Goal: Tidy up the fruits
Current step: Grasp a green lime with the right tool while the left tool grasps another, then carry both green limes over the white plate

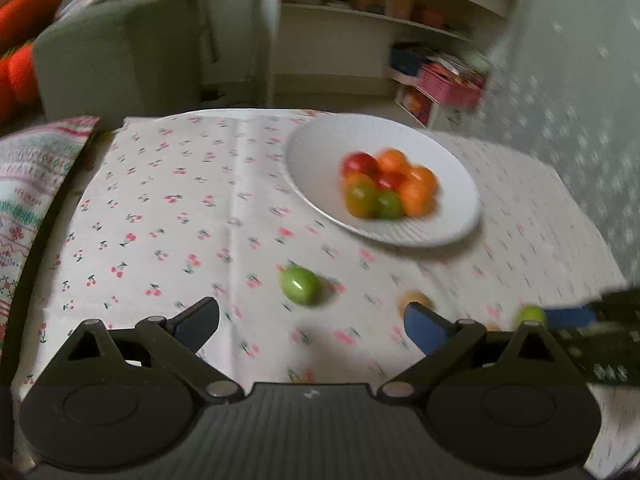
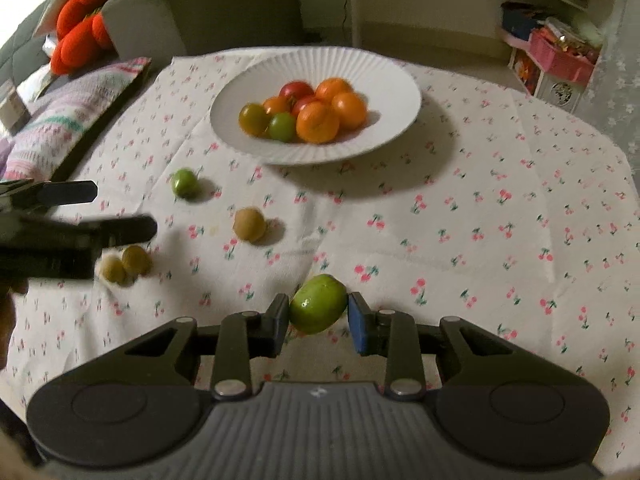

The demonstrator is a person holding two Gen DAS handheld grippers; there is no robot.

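A white ribbed plate (image 2: 248,76) holds several orange, red and green fruits (image 2: 316,120); it also shows in the left wrist view (image 1: 316,148). My right gripper (image 2: 318,314) is shut on a green fruit (image 2: 318,304), held above the cloth. My left gripper (image 1: 312,322) is open and empty, just behind a small green fruit (image 1: 300,285) on the cloth. In the right wrist view the left gripper (image 2: 120,210) enters from the left, above two olive fruits (image 2: 126,266). A small green fruit (image 2: 185,183) and a tan fruit (image 2: 249,225) lie loose between it and the plate.
A cherry-print cloth (image 2: 480,220) covers the round table. A patterned cushion (image 2: 64,120) lies at the table's left edge. A grey chair (image 2: 224,4) and shelves with boxes (image 2: 552,56) stand beyond the table.
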